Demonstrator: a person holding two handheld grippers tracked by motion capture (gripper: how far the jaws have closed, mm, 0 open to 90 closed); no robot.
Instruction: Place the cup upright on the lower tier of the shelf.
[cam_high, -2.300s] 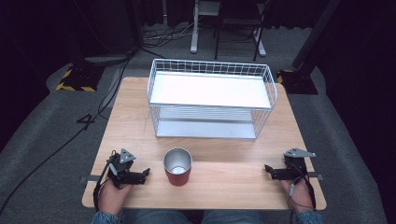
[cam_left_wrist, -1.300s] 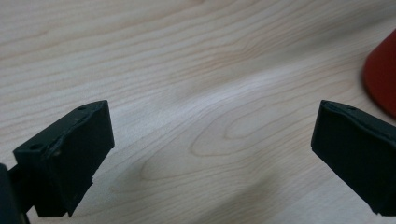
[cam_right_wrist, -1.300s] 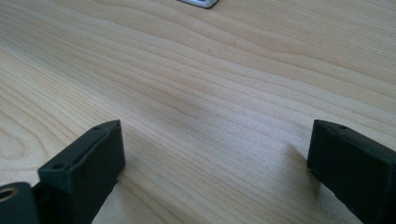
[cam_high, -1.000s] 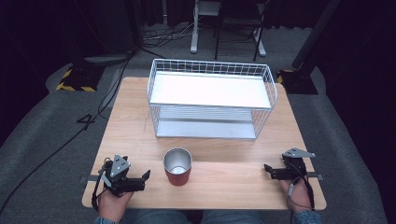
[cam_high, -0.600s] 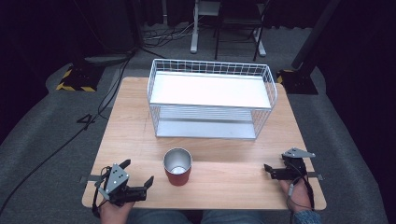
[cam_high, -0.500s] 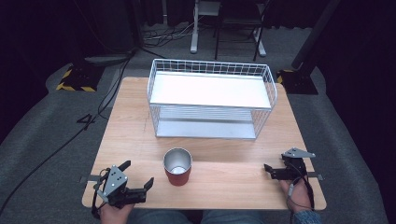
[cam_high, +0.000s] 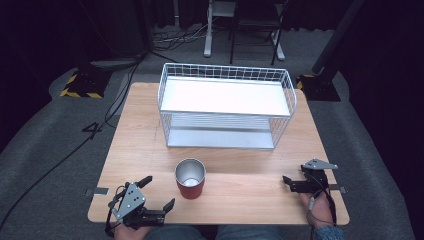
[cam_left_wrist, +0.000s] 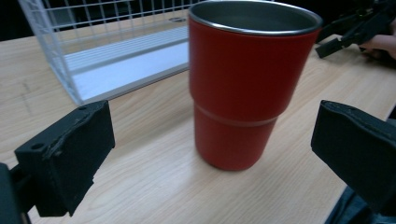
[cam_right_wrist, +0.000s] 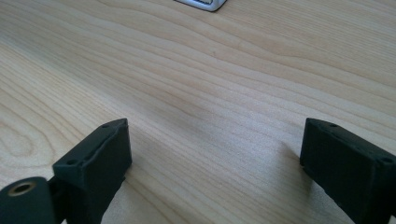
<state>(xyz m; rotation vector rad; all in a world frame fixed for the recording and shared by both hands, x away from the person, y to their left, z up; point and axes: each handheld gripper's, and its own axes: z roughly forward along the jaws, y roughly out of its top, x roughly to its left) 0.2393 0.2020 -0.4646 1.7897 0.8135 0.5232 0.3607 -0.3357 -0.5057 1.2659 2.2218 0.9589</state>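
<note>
Two grippers rest near the table's (cam_high: 150, 145) front edge, both with jaws spread wide and holding nothing. One red cup (cam_high: 190, 178) stands upright at 2 o'clock from the left gripper (cam_high: 157, 192), apart from its jaws, and at 6 o'clock from the wire basket (cam_high: 226, 105); the right gripper (cam_high: 286, 181) sits well apart at the cup's 3 o'clock

We see a light wooden table (cam_high: 150, 145) carrying a white wire basket rack (cam_high: 226, 105) toward its far side and a red metal-lined tumbler (cam_high: 190, 178) standing upright nearer the front edge, apart from it.
</note>
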